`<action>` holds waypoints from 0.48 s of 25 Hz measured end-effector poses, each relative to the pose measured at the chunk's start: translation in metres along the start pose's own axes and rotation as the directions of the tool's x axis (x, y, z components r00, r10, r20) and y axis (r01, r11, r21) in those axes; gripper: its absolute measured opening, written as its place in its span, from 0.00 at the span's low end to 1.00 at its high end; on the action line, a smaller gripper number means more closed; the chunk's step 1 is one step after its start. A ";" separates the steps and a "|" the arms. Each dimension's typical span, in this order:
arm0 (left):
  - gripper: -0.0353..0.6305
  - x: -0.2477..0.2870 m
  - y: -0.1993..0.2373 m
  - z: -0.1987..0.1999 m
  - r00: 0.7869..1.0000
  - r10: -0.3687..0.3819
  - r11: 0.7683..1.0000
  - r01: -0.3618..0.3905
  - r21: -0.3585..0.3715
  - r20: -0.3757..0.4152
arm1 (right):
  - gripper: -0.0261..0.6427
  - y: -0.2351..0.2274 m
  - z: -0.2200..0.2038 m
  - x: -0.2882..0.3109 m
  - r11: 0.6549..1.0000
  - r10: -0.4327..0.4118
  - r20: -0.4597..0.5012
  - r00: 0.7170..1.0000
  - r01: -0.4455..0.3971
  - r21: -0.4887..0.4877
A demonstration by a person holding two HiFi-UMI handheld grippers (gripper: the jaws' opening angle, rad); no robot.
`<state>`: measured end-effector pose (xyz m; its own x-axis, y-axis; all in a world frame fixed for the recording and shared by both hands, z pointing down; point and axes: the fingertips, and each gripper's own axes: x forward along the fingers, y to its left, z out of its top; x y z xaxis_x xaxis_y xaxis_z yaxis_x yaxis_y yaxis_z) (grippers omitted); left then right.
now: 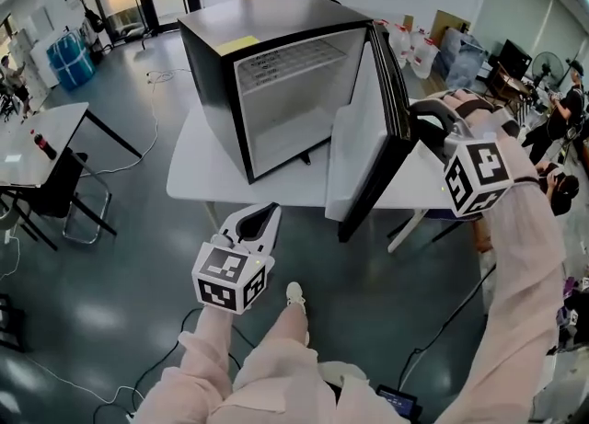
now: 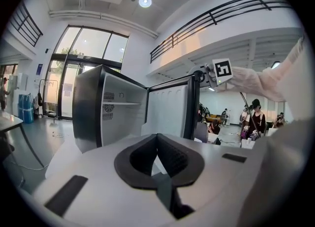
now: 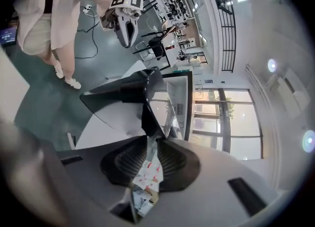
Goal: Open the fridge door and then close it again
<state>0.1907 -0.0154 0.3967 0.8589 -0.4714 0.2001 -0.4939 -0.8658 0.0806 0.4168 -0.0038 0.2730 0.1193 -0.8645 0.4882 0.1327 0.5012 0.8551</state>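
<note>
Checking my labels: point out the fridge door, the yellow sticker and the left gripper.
fridge door (image 1: 355, 163), head view, white inner lining.
yellow sticker (image 1: 236, 45), head view, its middle.
left gripper (image 1: 263, 212), head view, between the tips of its fingers.

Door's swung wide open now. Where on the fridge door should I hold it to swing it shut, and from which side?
Grip the fridge door at the upper corner of its free edge, the end farthest from the fridge, coming in from its outer face. That thin edge fits between the jaws and probably gives the most leverage. The right claw looks clamped there already.
</note>
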 end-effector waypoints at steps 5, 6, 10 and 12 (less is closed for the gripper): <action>0.07 -0.011 0.009 0.000 0.999 0.032 0.999 -0.032 -0.004 0.017 | 0.13 -0.008 0.018 0.010 0.999 -0.002 0.009 1.000 0.002 -0.036; 0.07 -0.014 0.011 -0.001 0.999 0.038 0.999 -0.037 -0.008 0.017 | 0.13 -0.010 0.022 0.012 0.999 -0.002 0.014 1.000 0.002 -0.036; 0.07 -0.023 0.021 -0.002 0.998 0.062 0.998 -0.062 -0.016 0.014 | 0.13 -0.019 0.038 0.020 0.999 -0.004 0.038 0.999 0.006 -0.040; 0.07 -0.027 0.025 0.000 0.997 0.072 0.997 -0.072 -0.013 0.018 | 0.12 -0.024 0.046 0.025 0.999 -0.006 0.048 0.999 0.008 -0.052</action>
<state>0.1546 -0.0244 0.3932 0.8232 -0.5357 0.1883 -0.5563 -0.8272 0.0787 0.3717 -0.0388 0.2729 0.0712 -0.8681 0.4912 0.1849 0.4954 0.8488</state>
